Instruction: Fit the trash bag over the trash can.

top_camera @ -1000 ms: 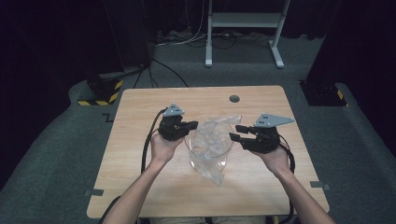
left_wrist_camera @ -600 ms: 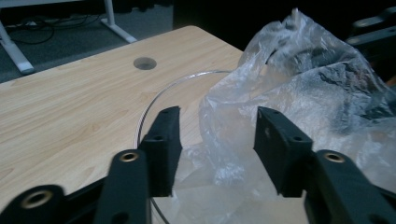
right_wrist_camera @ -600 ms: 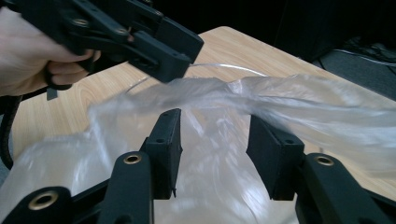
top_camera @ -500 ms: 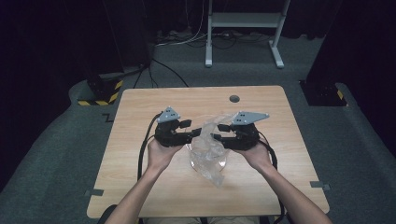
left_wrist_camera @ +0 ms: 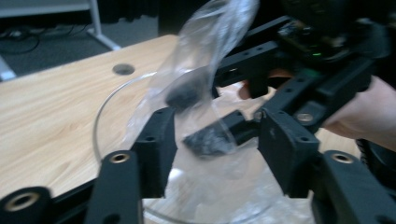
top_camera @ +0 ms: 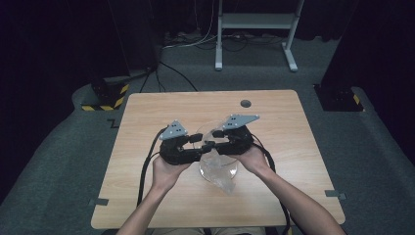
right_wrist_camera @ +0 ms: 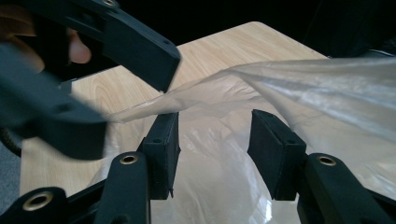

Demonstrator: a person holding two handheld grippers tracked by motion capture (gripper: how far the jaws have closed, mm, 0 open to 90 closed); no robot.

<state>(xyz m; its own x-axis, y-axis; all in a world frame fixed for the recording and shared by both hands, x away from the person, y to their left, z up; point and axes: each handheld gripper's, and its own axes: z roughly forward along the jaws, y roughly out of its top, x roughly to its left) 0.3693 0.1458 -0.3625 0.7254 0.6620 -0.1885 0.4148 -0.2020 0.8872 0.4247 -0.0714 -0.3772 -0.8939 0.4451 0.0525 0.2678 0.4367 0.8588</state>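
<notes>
Dark room, grey carpet, a white metal stand behind a light wooden bench with a round hole near its far edge. Left tongs and right tongs meet tip to tip over the bench middle, at a clear plastic bag that sits in a clear round bowl. Left tongs' jaws have just been closing a little and stand about half open; in the left gripper view bag film lies between them, and I cannot tell if the pads press it. Right tongs also about half open, bag film draped across and between the jaws, pads not clearly pinching. Upper bag edge lifted above the bowl rim. Bag looks empty.
</notes>
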